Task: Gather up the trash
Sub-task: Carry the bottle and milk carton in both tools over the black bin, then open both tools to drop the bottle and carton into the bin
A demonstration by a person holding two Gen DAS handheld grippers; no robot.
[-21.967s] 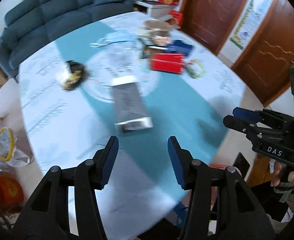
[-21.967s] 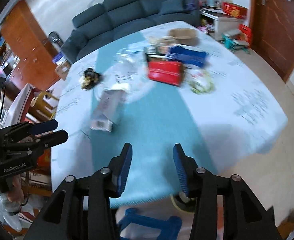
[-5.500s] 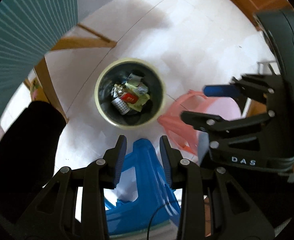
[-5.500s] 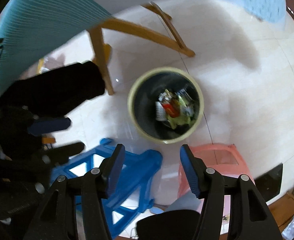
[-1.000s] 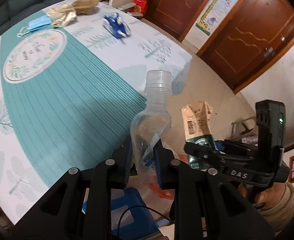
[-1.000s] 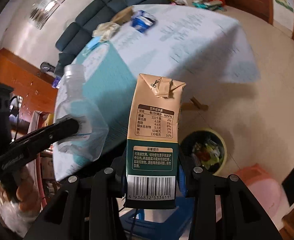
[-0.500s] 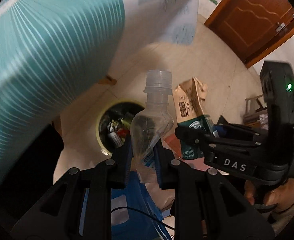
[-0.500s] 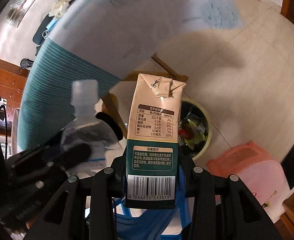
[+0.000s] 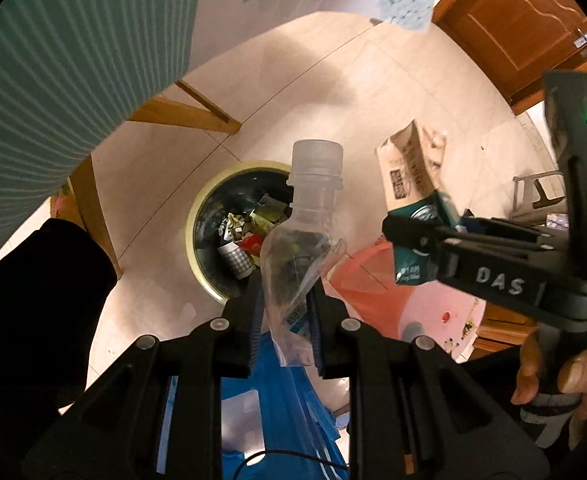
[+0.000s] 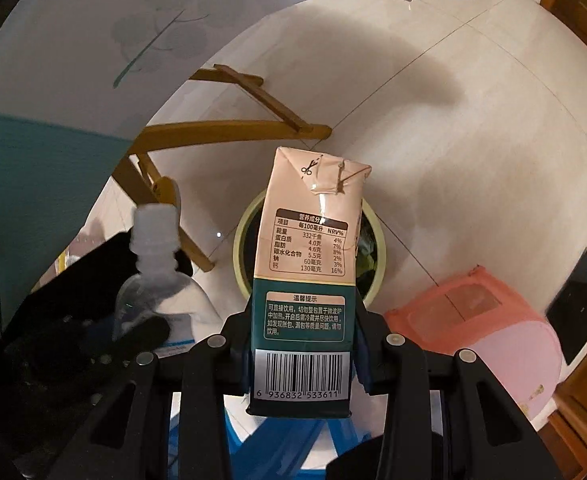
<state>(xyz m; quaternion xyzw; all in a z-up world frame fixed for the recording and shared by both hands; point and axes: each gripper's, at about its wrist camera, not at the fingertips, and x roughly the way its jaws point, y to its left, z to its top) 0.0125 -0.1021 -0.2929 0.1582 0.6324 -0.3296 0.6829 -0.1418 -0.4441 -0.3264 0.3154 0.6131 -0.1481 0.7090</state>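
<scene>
My left gripper (image 9: 286,300) is shut on a crushed clear plastic bottle (image 9: 305,240) with a white cap, held above a round bin (image 9: 201,216) with a yellow rim that holds several wrappers. My right gripper (image 10: 301,316) is shut on a beige and green milk carton (image 10: 307,264), which hides most of the bin (image 10: 240,248) on the floor below it. The right gripper (image 9: 421,232) and its carton (image 9: 409,184) show at the right of the left wrist view. At the left of the right wrist view the bottle (image 10: 153,276) appears, blurred.
The teal and white tablecloth (image 9: 53,64) hangs at upper left over wooden table legs (image 9: 181,114). A pink plastic stool (image 10: 473,328) stands right of the bin and a blue stool (image 9: 277,400) lies under the grippers. A dark sleeve (image 9: 29,320) fills the lower left.
Both grippers have come down from above the tabletop to beside the table, over the bin on the floor. The bottle and the carton stay gripped.
</scene>
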